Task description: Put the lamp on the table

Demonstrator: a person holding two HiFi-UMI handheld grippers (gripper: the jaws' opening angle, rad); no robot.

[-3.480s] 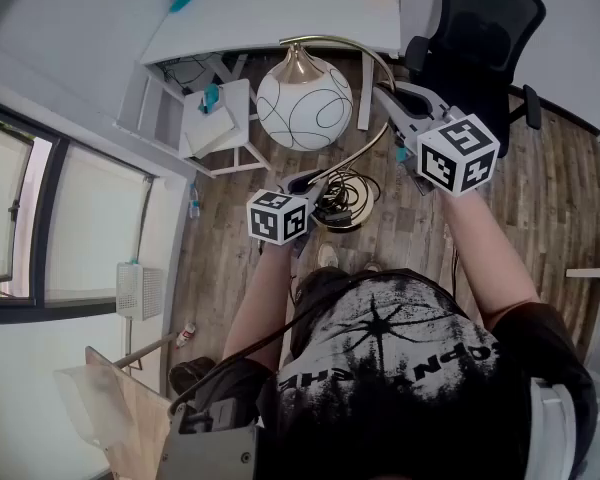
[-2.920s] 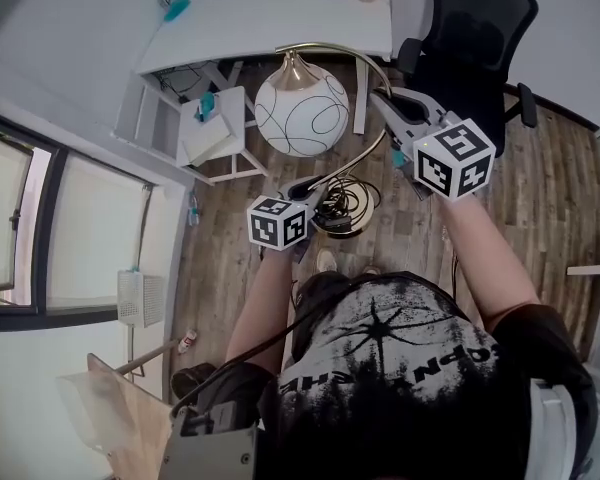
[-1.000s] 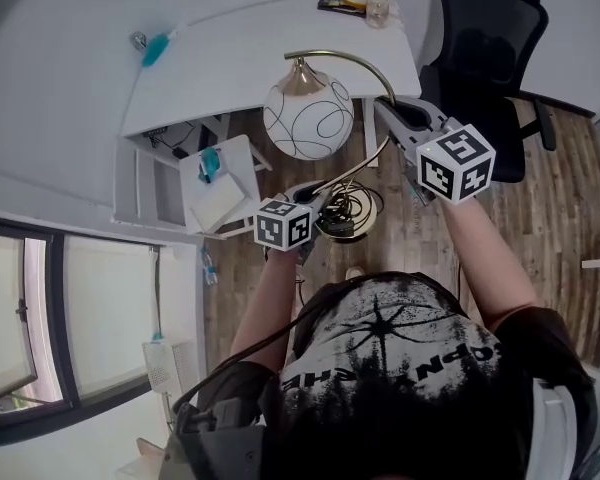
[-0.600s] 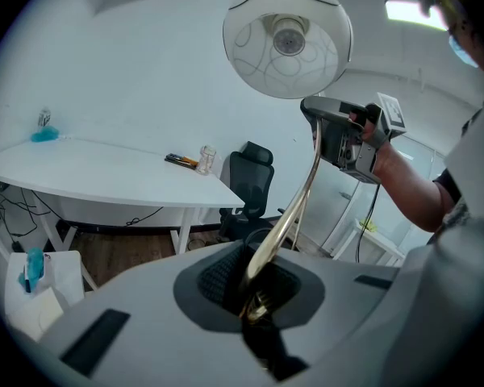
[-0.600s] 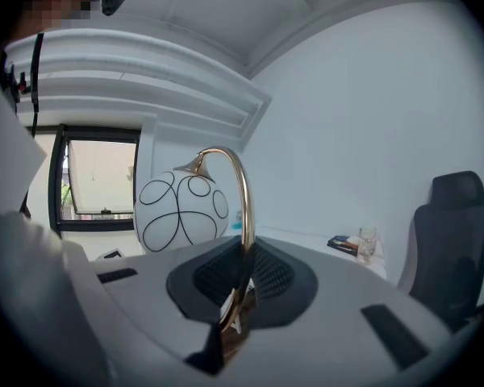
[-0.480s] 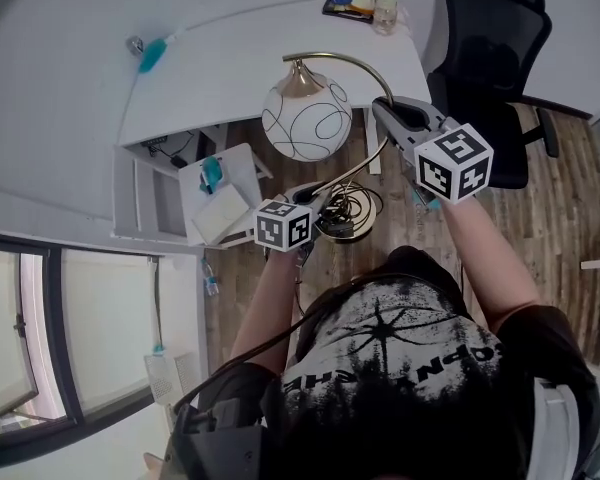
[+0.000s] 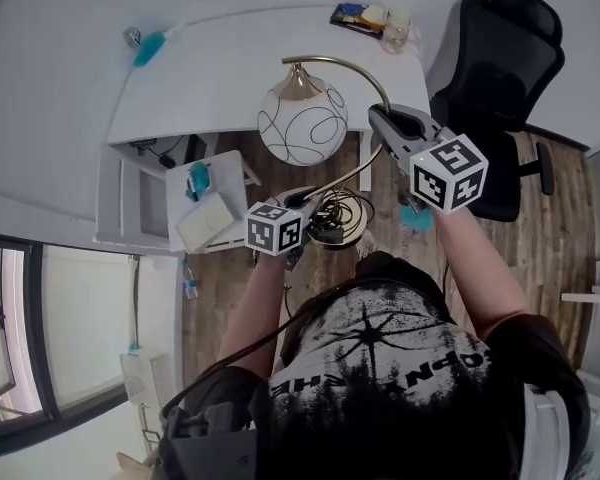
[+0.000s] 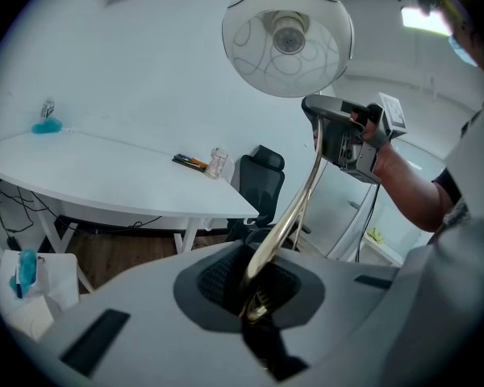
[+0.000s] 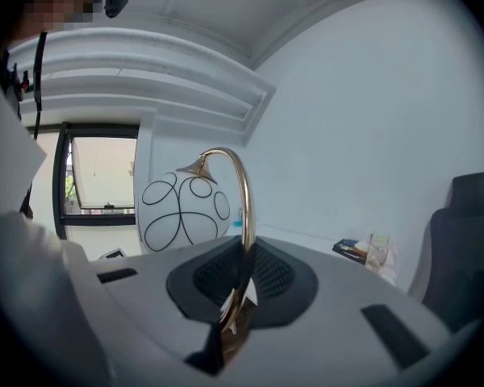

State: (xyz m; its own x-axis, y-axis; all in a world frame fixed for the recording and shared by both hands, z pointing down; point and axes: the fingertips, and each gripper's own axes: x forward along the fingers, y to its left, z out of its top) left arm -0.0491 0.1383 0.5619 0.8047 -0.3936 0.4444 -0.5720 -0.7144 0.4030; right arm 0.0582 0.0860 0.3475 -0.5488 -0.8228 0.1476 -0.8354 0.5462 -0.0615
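Lamp (image 7: 302,123) held in the air at the edge of the white table (image 7: 230,58).
The white letters on the person's black shirt (image 7: 380,368) stand upside down and I cannot read them. The left gripper (image 8: 256,293) is clenched on the low part of the brass stem, and the right gripper (image 9: 240,285) is clenched on its upper curve. The globe hangs in the upper centre, over the wooden floor (image 7: 565,238).

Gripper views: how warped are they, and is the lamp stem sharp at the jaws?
Left gripper view: heavy fisheye with dark corners, the table edge bows, the lamp stem goes soft close to the jaws, and the ceiling light is blown out. Right gripper view: same warp, the stem is blurred at the jaws, the globe shade is crisp, and the window is overexposed.
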